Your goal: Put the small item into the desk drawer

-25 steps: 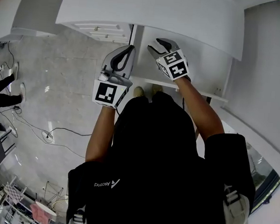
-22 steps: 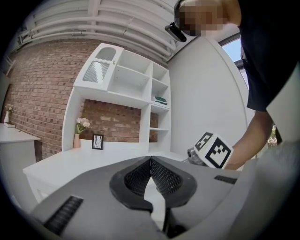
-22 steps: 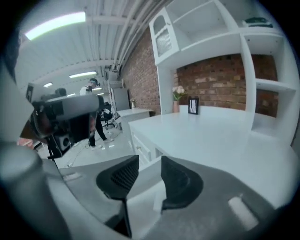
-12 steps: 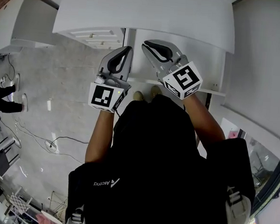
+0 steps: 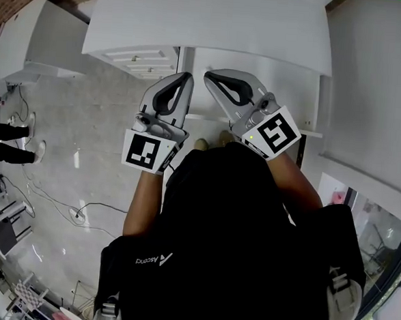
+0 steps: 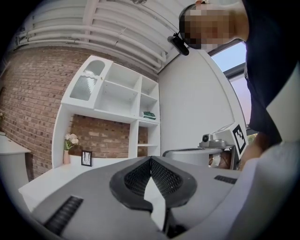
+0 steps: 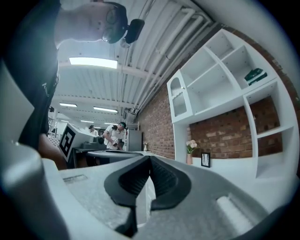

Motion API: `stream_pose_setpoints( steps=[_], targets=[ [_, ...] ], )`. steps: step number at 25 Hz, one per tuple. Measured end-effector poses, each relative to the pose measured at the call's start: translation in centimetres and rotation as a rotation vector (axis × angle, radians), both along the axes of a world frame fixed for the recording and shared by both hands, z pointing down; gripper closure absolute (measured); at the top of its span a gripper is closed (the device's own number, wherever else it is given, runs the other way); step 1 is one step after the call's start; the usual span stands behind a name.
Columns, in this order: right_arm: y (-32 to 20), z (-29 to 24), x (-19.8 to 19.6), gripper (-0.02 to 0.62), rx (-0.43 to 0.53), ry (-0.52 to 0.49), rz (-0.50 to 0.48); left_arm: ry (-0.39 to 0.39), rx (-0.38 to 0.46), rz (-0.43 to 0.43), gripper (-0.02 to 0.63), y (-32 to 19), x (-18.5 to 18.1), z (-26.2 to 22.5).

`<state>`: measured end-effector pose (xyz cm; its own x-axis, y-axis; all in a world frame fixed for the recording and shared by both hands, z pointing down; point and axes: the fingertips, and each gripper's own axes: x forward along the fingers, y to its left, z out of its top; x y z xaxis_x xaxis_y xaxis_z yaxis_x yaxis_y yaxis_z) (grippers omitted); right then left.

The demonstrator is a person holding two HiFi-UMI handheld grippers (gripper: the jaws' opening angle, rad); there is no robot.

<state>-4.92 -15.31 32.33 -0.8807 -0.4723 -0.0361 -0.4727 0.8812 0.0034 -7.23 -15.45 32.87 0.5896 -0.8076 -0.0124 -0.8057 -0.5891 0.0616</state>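
Fingers are clenched empty on left gripper; on right gripper just closed on nothing. Desk may be struck if lowered blind.

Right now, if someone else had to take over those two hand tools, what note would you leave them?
Left gripper: fingers shut, empty, raised by the white desk.
Right gripper: fingers have just closed, nothing between them, beside the left.
Small item: in no view; whether it is in the drawer cannot be told.
Left to do: check the drawer, and find the item if it is not inside.
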Motion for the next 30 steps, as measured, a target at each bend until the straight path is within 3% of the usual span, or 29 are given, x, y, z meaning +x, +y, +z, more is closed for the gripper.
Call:
stream_pose_setpoints(
  steps=[11,18,30],
  targets=[
    [3.5,-3.6,2.4,0.594,0.051,-0.093,-0.028,-0.008,0.035,0.014,0.607,2.8,2.0,-2.2],
    [4.0,-3.6,2.8,0.595,0.088,-0.092,-0.035,-0.021,0.042,0.005,0.607,3.4,2.3,-2.5],
    [4.5,-3.7,3.2,0.595,0.041,-0.099,-0.032,-0.024,0.036,0.005,0.607,3.7,3.0,-2.2]
  ],
)
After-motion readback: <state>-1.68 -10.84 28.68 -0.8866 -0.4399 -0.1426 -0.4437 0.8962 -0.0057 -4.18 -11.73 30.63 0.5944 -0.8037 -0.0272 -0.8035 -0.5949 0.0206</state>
